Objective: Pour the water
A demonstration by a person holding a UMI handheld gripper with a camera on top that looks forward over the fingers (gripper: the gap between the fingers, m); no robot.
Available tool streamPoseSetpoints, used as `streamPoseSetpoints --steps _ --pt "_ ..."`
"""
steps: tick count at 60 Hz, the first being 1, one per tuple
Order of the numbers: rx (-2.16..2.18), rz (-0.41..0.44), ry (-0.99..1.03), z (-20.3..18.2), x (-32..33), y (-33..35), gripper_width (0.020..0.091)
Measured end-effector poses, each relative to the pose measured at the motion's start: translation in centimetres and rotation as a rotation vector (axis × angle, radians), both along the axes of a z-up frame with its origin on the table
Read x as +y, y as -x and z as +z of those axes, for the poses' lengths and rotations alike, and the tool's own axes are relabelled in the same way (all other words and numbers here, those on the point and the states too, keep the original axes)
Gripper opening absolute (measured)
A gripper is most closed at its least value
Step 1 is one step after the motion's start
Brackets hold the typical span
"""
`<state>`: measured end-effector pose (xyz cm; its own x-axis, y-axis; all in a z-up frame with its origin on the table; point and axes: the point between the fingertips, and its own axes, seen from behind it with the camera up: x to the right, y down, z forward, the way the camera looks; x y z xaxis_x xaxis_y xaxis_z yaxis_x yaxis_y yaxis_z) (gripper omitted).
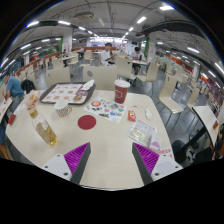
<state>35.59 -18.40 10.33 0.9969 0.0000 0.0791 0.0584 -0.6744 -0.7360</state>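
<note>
On the round white table (108, 150) a clear bottle of yellowish liquid (44, 130) stands to the left, ahead of my left finger. A clear ribbed cup (62, 108) sits just beyond the bottle. A red cup (121, 91) stands at the far side of the table, and a dark red coaster (87, 122) lies in the middle. My gripper (112, 160) hangs over the near table edge, open, with nothing between its purple pads (148, 158).
A tray with red and white items (66, 93) lies at the back left. Colourful packets (109, 106) and a clear wrapper (141, 130) lie to the right of centre. Chairs (172, 100) ring the table. People sit at tables beyond (106, 52).
</note>
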Motion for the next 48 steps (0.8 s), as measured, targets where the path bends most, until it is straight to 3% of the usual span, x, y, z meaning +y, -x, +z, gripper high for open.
streamPoseSetpoints --steps 17,30,48 --pt "-0.029 -0.024 0.008 -1.7 -3.4 4.2 0.0851" --pt "0.030 -0.043 -0.006 -3.7 -6.2 14.8 0.0850" --pt "0.069 -0.056 -0.163 -4.4 1.3 25.3 0.0851"
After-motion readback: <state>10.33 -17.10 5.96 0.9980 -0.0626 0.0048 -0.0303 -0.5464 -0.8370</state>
